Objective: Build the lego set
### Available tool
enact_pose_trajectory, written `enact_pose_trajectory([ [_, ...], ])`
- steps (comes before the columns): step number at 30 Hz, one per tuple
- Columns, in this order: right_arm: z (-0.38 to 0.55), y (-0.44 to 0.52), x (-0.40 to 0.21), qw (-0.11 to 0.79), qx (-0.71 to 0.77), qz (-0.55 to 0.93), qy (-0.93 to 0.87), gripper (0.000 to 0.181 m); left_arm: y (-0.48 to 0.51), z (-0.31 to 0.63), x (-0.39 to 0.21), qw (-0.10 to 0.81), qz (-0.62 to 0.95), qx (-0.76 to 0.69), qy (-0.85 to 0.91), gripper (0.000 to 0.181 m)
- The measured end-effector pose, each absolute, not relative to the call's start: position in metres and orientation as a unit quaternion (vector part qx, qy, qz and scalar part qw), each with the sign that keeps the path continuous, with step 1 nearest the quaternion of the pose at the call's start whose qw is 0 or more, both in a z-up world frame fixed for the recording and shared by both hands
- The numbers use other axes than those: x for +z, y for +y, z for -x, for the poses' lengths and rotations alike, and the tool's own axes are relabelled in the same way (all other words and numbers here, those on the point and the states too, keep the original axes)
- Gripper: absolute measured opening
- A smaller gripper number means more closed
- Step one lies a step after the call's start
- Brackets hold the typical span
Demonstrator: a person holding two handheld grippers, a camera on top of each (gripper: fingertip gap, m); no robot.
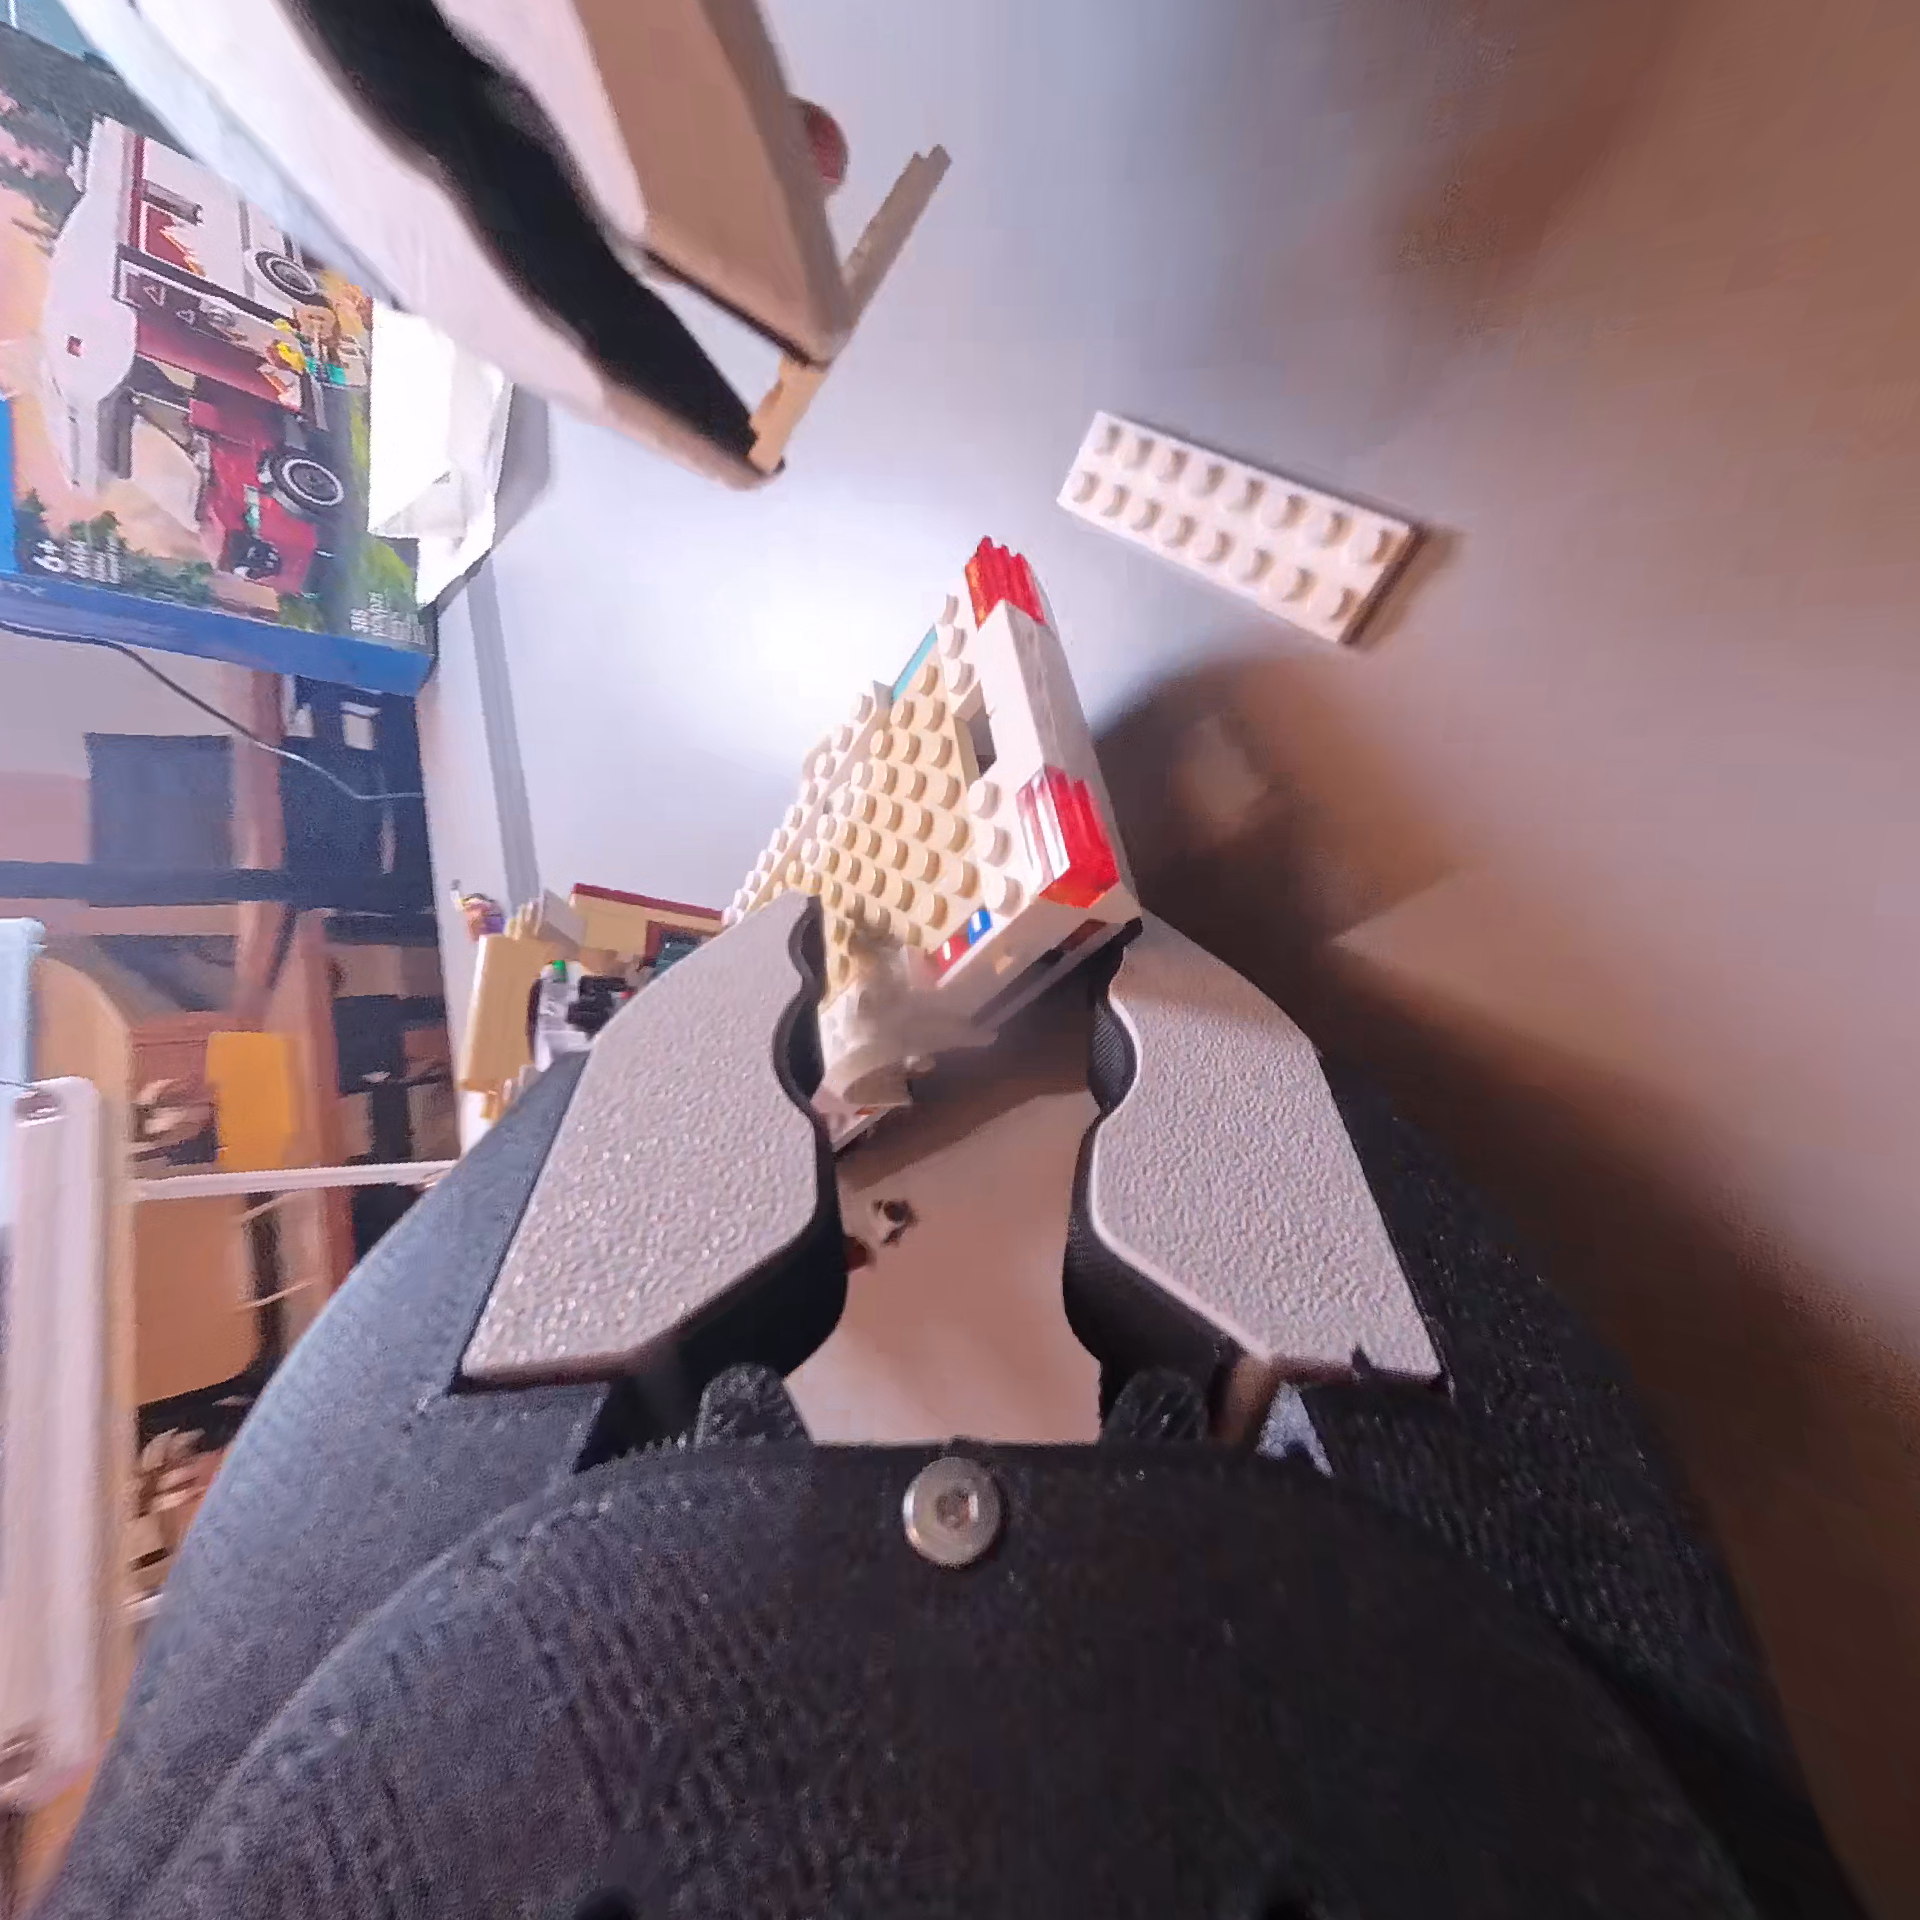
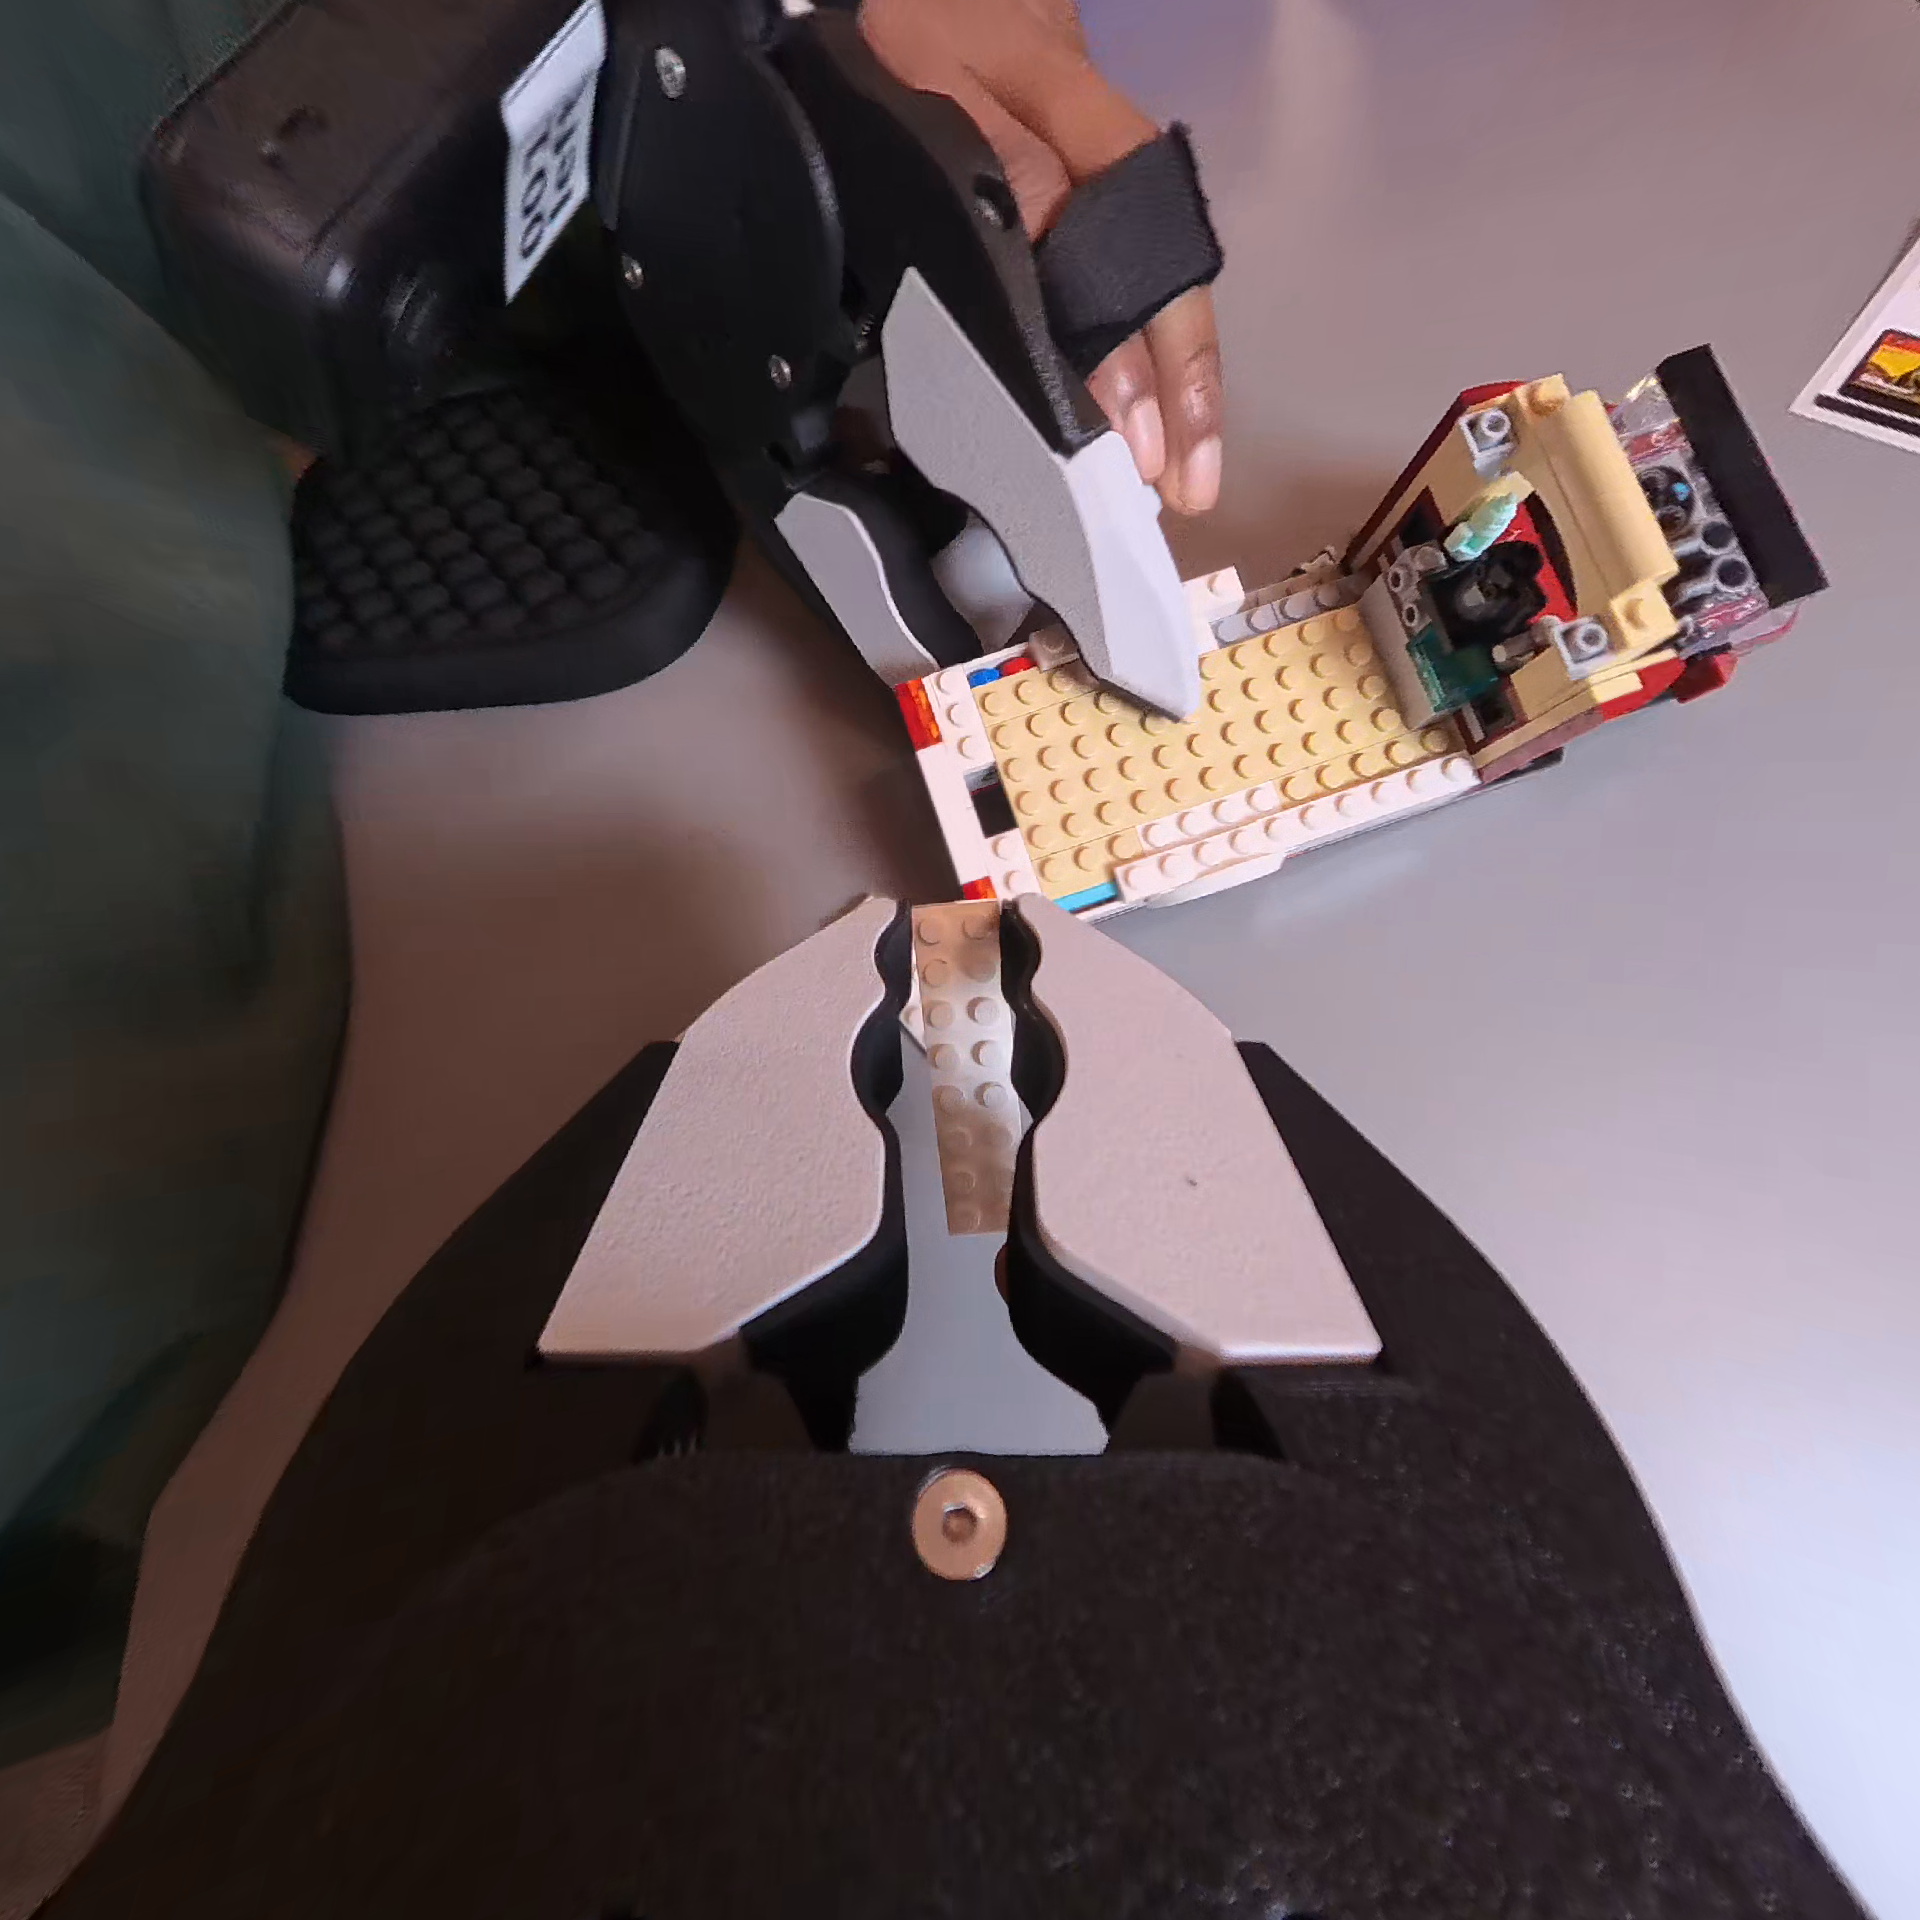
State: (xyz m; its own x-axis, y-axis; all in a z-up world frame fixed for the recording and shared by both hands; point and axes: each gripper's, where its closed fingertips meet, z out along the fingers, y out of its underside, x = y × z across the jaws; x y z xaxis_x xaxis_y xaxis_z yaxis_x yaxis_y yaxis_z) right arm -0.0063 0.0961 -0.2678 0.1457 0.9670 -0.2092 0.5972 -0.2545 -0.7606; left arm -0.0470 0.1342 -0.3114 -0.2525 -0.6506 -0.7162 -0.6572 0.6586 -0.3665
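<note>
Two grippers work over a pale grey desk point(image 2: 1558, 1143). The right gripper point(image 2: 958, 920) has its jaws drawn in narrow around a long white studded plate point(image 2: 966, 1081), which lies lengthwise in the gap between them; the plate seems pinched at its sides near the tips, though contact is hard to confirm. Just beyond those jaw tips sits the half-built lego vehicle point(image 2: 1247, 727), a tan studded floor edged in white with red corner pieces at the near end and a dark red and tan cab at the far end. The left gripper point(image 2: 1091, 665) reaches onto that rear end; one grey finger point(image 2: 1122, 613) lies across the tan studs, and a hand point(image 2: 1122, 312) with a black strap holds the tool. From the left wrist view, the left gripper point(image 1: 961, 945) has its jaws spread moderately, with the white rear edge of the vehicle point(image 1: 935, 831) between the tips; whether they truly clamp it I cannot tell. Ahead and right of those jaws, well apart from the model, a white plate point(image 1: 1236, 525) lies flat on the desk. Far off to their left stands the set's box point(image 1: 208, 416), printed with a red and white camper picture and some small writing. A white sticker point(image 2: 551, 145) with printing sits on the left gripper's black body.
</note>
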Motion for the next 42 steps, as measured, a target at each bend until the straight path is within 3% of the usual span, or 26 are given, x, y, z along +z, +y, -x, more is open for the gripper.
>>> enact_pose_trajectory([
  [5,0.015,0.099,-0.266,0.261,0.375,0.703,-0.545,0.016,0.132,0.043,-0.313,0.437,0.364,0.061,0.82,0.041],
  [11,0.006,0.094,-0.277,0.293,0.327,0.683,-0.583,0.016,0.13,0.017,-0.314,0.44,0.368,0.018,0.819,0.039],
  [20,-0.006,0.093,-0.281,0.306,0.332,0.692,-0.563,0.016,0.127,0.048,-0.309,0.405,0.423,0.056,0.809,0.061],
  [24,-0.001,0.091,-0.281,0.3,0.347,0.688,-0.563,0.016,0.106,0.069,-0.311,0.338,0.51,-0.042,0.789,0.066],
  [30,0.007,0.092,-0.282,0.303,0.303,0.674,-0.601,0.016,0.102,0.065,-0.294,0.33,0.672,-0.277,0.602,0.066],
  [33,0.001,0.096,-0.29,0.261,0.264,0.678,-0.635,0.016,0.116,0.069,-0.307,0.311,0.731,-0.274,0.542,0.079],
  [42,-0.006,0.103,-0.313,0.175,0.303,0.686,-0.637,0.016,0.116,0.058,-0.323,0.268,0.716,-0.295,0.573,0.075],
])
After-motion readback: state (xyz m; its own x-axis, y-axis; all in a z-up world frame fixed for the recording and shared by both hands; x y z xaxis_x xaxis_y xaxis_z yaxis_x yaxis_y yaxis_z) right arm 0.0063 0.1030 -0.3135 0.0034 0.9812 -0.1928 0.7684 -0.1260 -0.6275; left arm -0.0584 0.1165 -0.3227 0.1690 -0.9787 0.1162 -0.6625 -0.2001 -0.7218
